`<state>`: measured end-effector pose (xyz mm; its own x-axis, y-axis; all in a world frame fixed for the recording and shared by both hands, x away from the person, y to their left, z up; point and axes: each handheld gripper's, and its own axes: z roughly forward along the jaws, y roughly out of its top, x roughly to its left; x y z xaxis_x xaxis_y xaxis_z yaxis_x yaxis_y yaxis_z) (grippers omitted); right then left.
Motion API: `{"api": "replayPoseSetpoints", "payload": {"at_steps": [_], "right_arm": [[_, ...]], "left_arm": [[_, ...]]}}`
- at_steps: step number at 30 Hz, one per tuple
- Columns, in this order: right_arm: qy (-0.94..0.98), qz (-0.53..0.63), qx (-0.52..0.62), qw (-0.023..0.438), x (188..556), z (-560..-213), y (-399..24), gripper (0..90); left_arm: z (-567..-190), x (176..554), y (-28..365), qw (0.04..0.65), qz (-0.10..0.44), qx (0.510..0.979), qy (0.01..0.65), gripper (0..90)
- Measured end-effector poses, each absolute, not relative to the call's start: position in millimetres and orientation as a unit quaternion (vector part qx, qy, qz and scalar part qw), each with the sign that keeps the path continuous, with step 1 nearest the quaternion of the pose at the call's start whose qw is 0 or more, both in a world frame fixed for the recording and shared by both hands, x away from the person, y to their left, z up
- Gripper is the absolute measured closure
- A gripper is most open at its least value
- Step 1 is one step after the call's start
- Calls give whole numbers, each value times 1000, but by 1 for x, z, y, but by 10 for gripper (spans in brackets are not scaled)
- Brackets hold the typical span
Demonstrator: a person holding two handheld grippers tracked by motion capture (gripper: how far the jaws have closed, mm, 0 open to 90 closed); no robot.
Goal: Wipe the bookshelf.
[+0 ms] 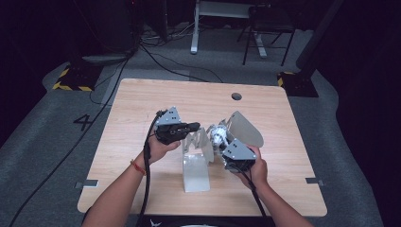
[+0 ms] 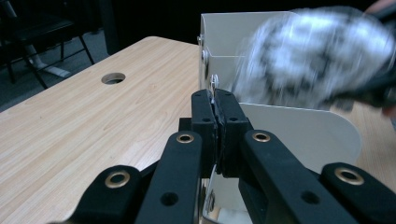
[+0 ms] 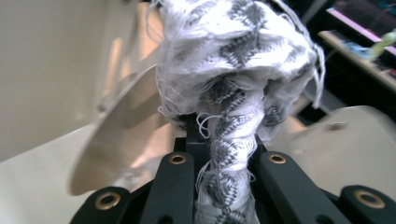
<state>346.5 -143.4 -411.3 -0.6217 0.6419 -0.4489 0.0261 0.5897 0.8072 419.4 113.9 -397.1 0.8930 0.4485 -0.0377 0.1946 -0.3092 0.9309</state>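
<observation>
While the left tool [image 2: 216,119] pinches the thin edge of the white metal bin [image 2: 299,126] at frame centre, the right tool [image 3: 219,154] clamps a grey-and-white cloth [image 3: 233,56], mid-bench [image 1: 142,109] over the bin.

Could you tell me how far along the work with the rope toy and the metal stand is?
Done: the right claw is shut on the knotted rope toy, lifted off the table. In hand: the left claw pinches the metal stand's edge, steadying it, with the toy beside its open top. Left: probably lowering the toy into the stand and letting go.
</observation>
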Motion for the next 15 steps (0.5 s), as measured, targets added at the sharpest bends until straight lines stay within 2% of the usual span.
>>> {"api": "replayPoseSetpoints", "payload": {"at_steps": [6, 15], "right_arm": [[795, 396, 225, 402, 343, -395, -164, 806], [805, 375, 221, 403, 327, -415, -177, 806]], "left_arm": [[-398, 420, 114, 556, 116, 798, 202, 880], [-397, 419, 111, 552, 126, 799, 202, 879]]}}
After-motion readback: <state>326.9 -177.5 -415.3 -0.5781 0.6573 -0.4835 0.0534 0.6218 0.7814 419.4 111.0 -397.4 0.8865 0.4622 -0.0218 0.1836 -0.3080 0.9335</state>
